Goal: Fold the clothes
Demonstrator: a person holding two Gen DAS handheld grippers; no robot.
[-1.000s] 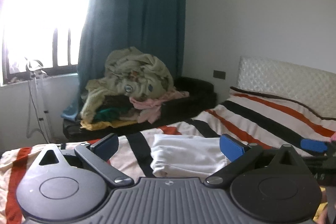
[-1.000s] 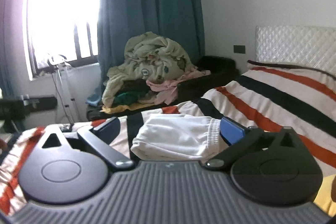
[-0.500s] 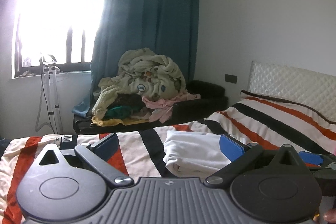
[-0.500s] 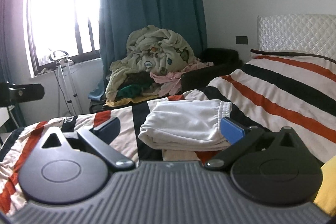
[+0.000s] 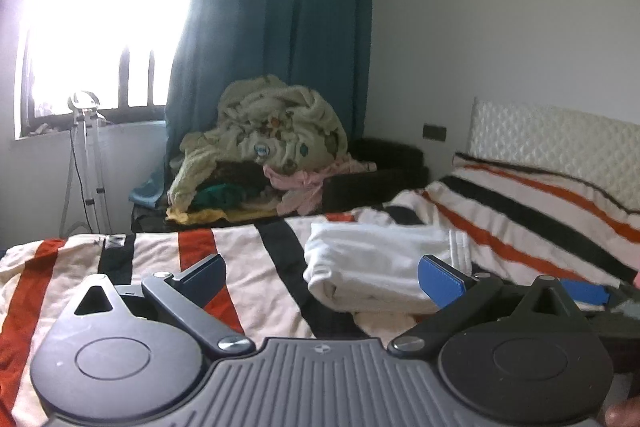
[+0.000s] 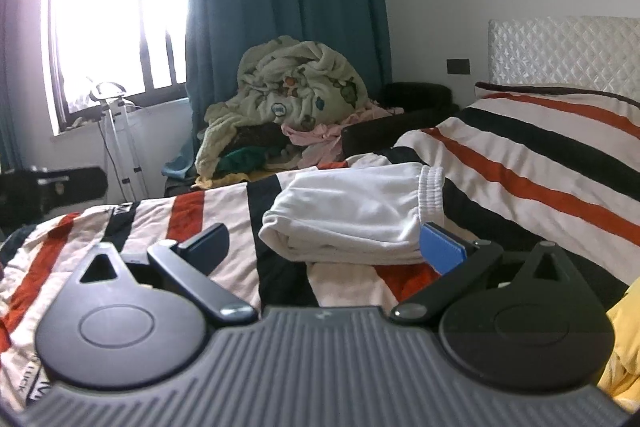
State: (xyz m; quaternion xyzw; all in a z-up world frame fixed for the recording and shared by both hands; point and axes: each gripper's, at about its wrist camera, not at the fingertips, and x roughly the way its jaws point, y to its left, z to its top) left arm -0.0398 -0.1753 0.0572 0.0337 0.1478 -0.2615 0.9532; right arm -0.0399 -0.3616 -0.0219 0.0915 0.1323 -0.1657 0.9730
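The folded white garment (image 6: 352, 219) is showing soft matt cloth with a ribbed elastic band. The bed (image 6: 532, 163) cover is looking like slightly rough woven cloth. The right gripper (image 6: 324, 251) is showing matt plastic with small shiny metal pivots.

A folded white garment (image 6: 352, 215), its ribbed elastic waistband (image 6: 431, 191) turned toward the headboard end, lies flat on a bed covered by a cream blanket with orange and black stripes (image 6: 520, 163). The cloth is doubled into a thick, roughly rectangular bundle, the rounded fold edge facing the near left and layered hems showing along the front. From the left wrist camera the same white bundle (image 5: 380, 267) rests across a black stripe, with a further pale layer of fabric (image 5: 384, 321) peeking out beneath its near edge.
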